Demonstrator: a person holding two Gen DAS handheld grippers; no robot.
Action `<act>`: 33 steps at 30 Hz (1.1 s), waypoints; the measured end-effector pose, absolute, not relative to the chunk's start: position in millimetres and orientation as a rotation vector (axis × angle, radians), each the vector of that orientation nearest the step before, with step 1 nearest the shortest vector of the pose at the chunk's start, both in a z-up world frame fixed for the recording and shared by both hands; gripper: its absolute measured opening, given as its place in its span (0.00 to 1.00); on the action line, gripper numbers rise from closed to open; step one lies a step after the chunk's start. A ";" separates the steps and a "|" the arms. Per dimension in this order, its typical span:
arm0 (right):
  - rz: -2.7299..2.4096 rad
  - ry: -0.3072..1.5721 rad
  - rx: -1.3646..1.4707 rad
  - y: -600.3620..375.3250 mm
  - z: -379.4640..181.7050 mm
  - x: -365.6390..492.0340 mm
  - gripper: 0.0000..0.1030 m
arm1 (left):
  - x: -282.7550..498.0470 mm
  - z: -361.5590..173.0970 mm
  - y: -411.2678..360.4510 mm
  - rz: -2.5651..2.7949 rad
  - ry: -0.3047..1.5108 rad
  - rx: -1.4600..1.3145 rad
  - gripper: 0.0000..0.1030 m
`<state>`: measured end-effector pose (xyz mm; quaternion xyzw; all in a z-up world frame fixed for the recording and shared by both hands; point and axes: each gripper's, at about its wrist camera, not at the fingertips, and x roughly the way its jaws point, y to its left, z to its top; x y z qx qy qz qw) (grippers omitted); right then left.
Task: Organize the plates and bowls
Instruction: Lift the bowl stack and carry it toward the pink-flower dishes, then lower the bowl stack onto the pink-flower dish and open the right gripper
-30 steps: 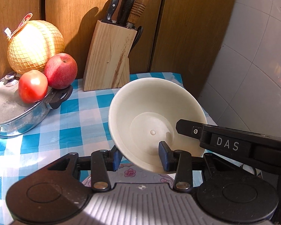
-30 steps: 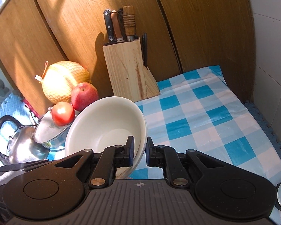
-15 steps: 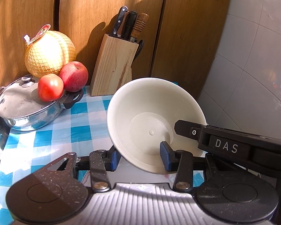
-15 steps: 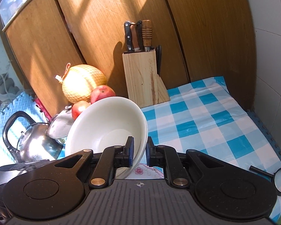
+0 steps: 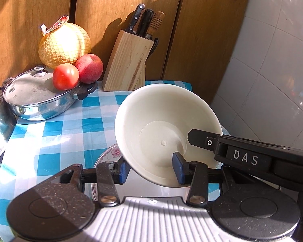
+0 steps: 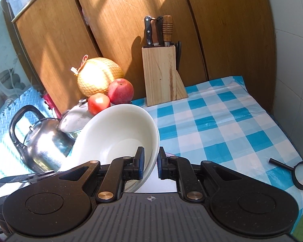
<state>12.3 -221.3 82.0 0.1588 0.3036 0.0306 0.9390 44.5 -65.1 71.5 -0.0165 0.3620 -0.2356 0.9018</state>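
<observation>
As both cameras are rising and pulling back from the checked tablecloth, more of the counter is coming into view than a second ago: the kettle at far left and a magnifying glass at near right are now showing. The white bowl is being carried tilted in the air, off the cloth, hanging over a flowered plate whose rim is peeking out beneath it. The right gripper is pinching the bowl's rim, one pad inside and one outside. The left gripper is sitting spread, its jaws straddling the bowl's near edge without visibly pressing it. By the look of it the lift is well under way, and the bowl is probably heading for a stack. Plain, glossy and creamy white, the bowl is empty, with a small raised dot at the centre of its flat bottom. Behind it, sunlight is falling on the knife block, the lidded pot, the tomato, the apple and the netted pomelo.
</observation>
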 end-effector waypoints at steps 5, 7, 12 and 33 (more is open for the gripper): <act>0.067 0.627 0.313 -214.3 80.4 5.1 0.17 | 35.9 69.5 -59.5 -0.484 0.751 -0.038 0.36; 0.069 0.634 0.310 -212.1 78.8 2.5 0.17 | 32.0 68.0 -57.5 -0.482 0.755 -0.039 0.36; 0.072 0.654 0.309 -209.2 72.5 -4.4 0.18 | 24.8 63.0 -55.3 -0.482 0.772 -0.030 0.36; 0.088 0.762 0.325 -205.8 37.1 -19.1 0.19 | 12.9 31.9 -55.5 -0.488 0.875 0.033 0.37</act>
